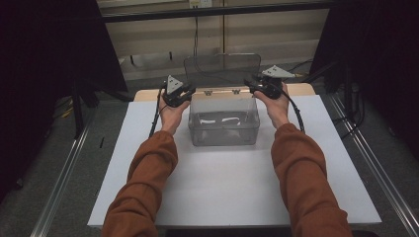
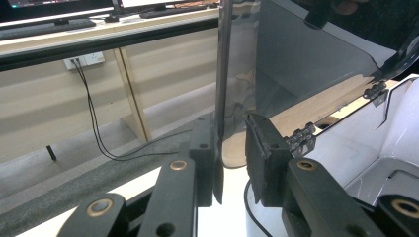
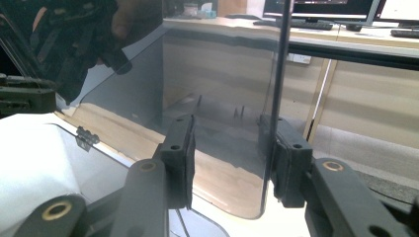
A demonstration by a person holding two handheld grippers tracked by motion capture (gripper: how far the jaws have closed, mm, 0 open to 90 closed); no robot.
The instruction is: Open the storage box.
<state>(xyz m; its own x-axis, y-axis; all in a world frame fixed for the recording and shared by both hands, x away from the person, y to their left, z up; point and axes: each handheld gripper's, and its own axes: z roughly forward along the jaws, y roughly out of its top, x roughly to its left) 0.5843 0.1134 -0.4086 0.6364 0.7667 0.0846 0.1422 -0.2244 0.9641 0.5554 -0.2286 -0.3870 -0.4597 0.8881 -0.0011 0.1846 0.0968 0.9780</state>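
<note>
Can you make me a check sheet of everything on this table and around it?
Surface: white table, bare around the box.
Job's things: clear box mid-table; its hinged lid stands open, upright.
Clutter: nothing seen.
Grippers: left gripper open, lid's edge between the jaws, against one pad; right gripper open, lid's other edge by one jaw.
Cables: a black cable trails from the left gripper, another from the right; a wall cable hangs from a socket.
Surroundings: desk behind, grey floor.
</note>
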